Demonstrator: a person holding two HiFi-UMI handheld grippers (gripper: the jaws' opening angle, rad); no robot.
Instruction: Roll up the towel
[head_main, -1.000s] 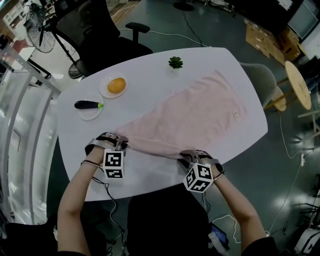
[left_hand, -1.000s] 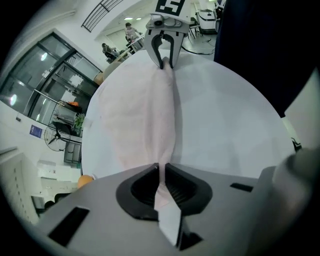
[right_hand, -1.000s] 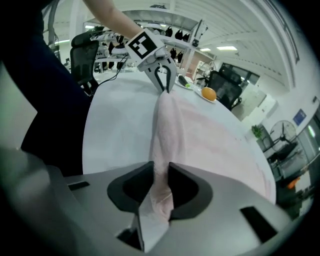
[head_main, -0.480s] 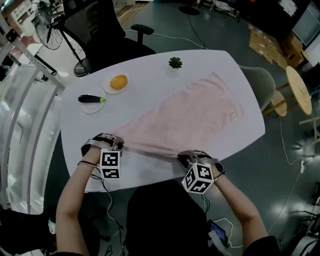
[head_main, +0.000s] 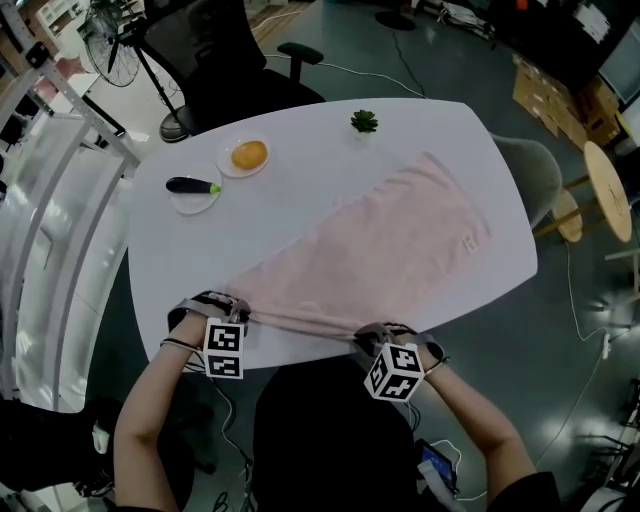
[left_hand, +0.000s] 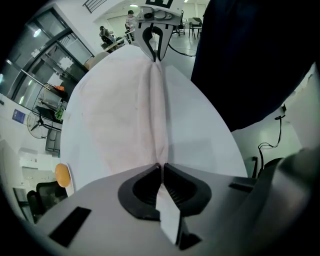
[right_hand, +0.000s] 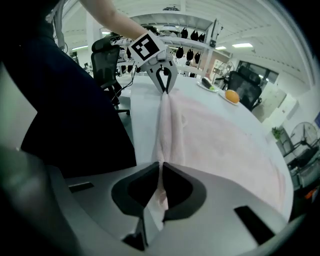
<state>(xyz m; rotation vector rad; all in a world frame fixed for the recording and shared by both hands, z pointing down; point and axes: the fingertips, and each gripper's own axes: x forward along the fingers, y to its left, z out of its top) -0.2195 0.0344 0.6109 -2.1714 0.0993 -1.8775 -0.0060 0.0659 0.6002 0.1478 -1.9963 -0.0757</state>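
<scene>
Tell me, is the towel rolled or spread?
Spread: towel lies flat on the table; left gripper and right gripper pinch its bunched near edge.

Layout on the worktop (head_main: 290, 195)
The towel (head_main: 380, 240) lies across it; orange (head_main: 248, 155) and aubergine (head_main: 192, 186) sit left, plant (head_main: 364, 122) behind.

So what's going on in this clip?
A person with a gripper in each hand works at a white table. The left gripper and the right gripper are each shut on the near edge of the pink towel, the right one's jaws having just closed. The towel lies spread out, not yet rolled.
</scene>
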